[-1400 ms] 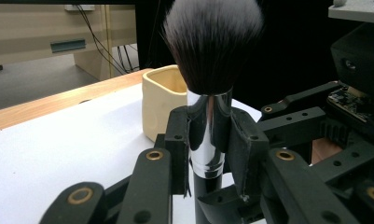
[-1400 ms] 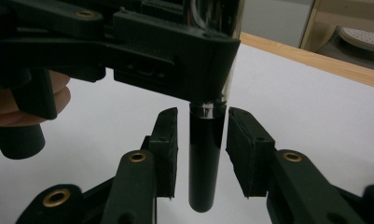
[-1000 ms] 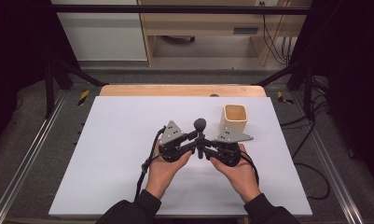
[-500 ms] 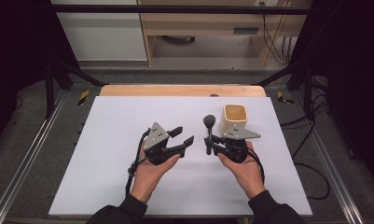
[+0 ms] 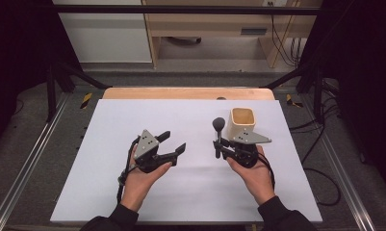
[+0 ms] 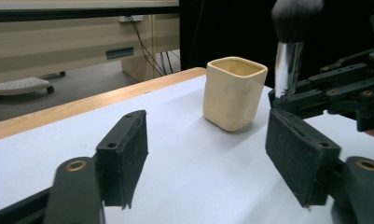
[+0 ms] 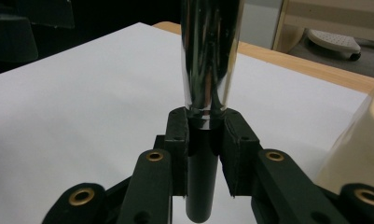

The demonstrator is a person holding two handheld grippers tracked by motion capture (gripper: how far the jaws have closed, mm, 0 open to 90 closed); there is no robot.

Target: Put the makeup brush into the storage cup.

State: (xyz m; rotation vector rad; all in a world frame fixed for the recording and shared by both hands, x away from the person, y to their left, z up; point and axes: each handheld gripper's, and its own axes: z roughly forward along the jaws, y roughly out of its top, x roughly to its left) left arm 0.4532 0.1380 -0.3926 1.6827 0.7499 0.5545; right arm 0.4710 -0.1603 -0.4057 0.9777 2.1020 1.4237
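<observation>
While the brush (image 5: 218, 131) stands upright with its dark bristle head at the top, its black handle is clamped between the two jaws of the right gripper (image 5: 218, 147). Seen from the right gripper view, the brush (image 7: 208, 84) has a chrome ferrule directly above the jaw pads, and the black handle end projects below them. The right hand (image 5: 250, 171) supports this gripper from beneath, above the right half of the white table surface (image 5: 109, 125).

A cream square-sided cup (image 5: 241, 121) stands upright on the table just beyond the right gripper and close beside the brush head; it appears apart from the brush. From the left gripper view, the cup (image 6: 233, 92) sits open-topped to the left of the brush ferrule (image 6: 286, 67).

The left gripper (image 5: 173, 143) is held well apart, on the left half of the table, cradled in the left hand (image 5: 142, 175). Its jaws are spread wide with nothing between them, and they point toward the cup.

A wooden strip (image 5: 181, 93) borders the far edge of the table.
</observation>
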